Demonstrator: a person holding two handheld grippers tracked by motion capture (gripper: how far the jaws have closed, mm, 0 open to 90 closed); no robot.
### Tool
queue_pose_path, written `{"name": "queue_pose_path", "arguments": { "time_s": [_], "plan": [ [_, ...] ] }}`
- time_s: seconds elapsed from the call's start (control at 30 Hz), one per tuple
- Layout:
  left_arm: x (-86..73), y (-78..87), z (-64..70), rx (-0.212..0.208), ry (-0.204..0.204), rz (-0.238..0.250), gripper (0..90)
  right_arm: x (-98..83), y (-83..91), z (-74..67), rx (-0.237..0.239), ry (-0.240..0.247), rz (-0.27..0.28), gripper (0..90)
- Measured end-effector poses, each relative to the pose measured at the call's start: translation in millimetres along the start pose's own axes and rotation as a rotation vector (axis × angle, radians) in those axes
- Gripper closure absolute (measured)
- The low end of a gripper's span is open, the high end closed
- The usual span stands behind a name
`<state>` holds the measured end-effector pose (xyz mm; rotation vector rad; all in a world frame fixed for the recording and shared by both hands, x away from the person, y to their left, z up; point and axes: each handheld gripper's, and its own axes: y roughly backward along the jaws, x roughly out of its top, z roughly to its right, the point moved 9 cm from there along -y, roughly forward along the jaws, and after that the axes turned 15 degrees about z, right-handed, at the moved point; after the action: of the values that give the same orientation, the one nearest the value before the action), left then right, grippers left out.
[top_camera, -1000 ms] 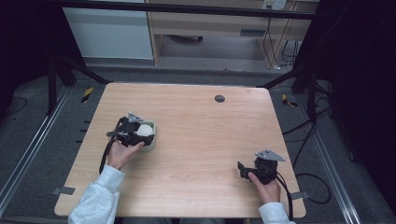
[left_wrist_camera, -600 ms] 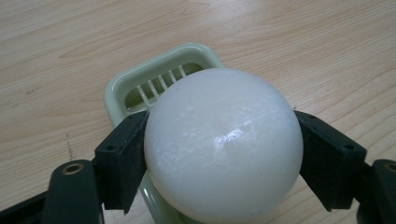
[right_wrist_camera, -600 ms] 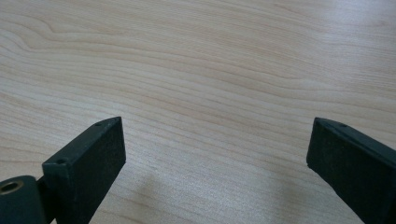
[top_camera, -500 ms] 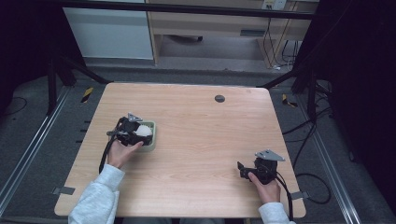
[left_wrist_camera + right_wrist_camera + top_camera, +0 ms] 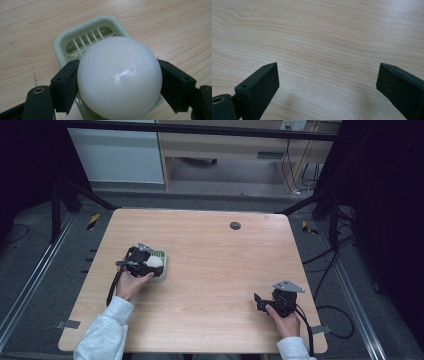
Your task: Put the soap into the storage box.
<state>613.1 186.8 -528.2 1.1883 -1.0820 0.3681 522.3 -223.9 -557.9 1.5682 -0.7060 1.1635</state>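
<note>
White egg (image 5: 118, 77) sits clamped between left tongs (image 5: 117, 85) above slicer (image 5: 75, 37).

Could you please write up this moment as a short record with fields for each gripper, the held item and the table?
left gripper: shut on the white ball, one jaw on each side
white ball: smooth, glossy, held over the green slotted tray
green slotted tray: pale green, rounded square, flat on the table
right gripper: open, jaws wide apart above bare wood
table: light wood, small dark round spot near far edge
</note>
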Motion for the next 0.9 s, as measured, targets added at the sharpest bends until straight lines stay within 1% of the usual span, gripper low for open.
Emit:
{"name": "queue_pose_path", "arguments": {
  "time_s": [0.43,0.9],
  "plan": [
    [-3.7,-2.0,-1.6,0.002,0.001,-0.017,23.5,-0.5,-0.4,-0.3,0.001,0.002,-0.003,4.9],
    [-4.9,-3.7,-1.0,0.002,0.002,-0.017,23.4,-0.6,-0.3,-0.3,0.001,0.001,-0.004,4.9]
  ]
}}
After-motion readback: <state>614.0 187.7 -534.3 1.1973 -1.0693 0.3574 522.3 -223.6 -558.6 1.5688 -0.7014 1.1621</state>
